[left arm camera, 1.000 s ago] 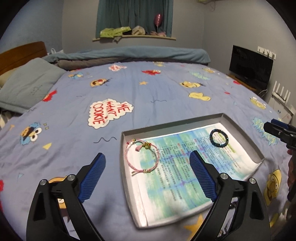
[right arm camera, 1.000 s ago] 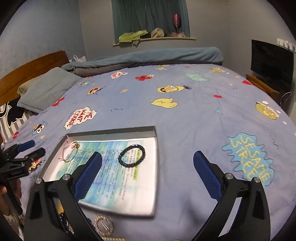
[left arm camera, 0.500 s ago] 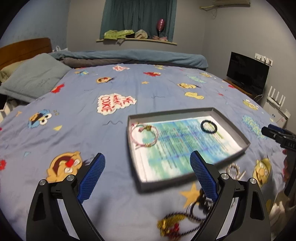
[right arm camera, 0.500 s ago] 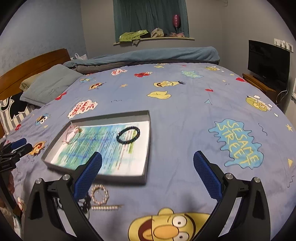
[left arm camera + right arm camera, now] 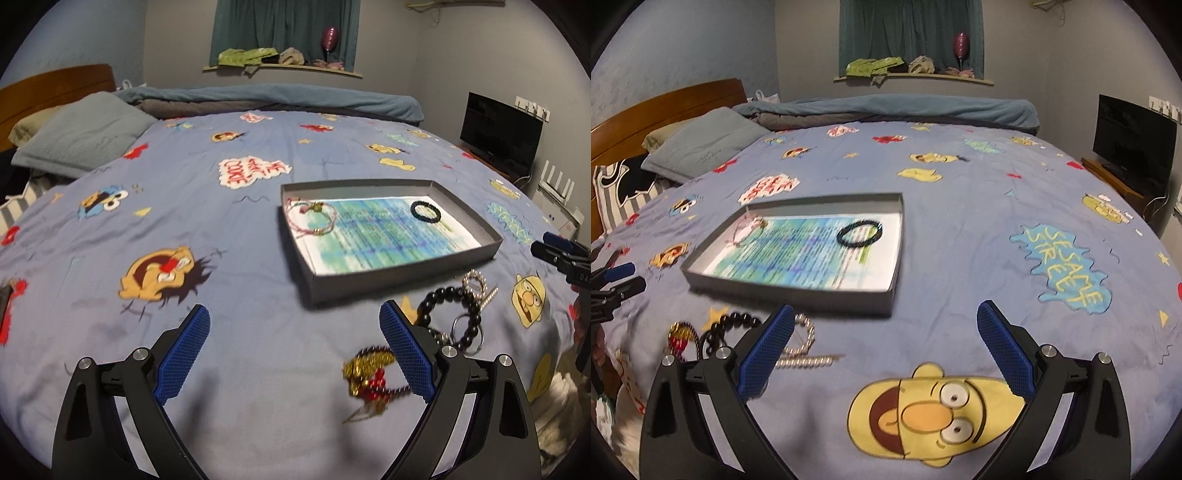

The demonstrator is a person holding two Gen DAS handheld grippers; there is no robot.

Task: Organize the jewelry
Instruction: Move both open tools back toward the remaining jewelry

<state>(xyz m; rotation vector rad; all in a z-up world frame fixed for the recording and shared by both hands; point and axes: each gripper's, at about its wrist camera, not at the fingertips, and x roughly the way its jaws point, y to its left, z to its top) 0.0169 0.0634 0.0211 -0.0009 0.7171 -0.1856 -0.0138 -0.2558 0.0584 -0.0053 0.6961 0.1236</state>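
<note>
A grey shallow box lined with printed paper lies on the bed. In it are a pink cord bracelet and a small black bead bracelet. In front of the box lie a large black bead bracelet, a pearl piece and a gold and red ornament. My left gripper and right gripper are both open and empty, held back above the bedspread in front of the box.
The blue cartoon bedspread covers the bed. A grey pillow and rolled blanket lie at the far side. A TV stands at the right. The right gripper's tip shows at the left view's right edge.
Both grippers have pulled back and up from the box. The loose jewelry in front of the box has come into view. Both stay open.
</note>
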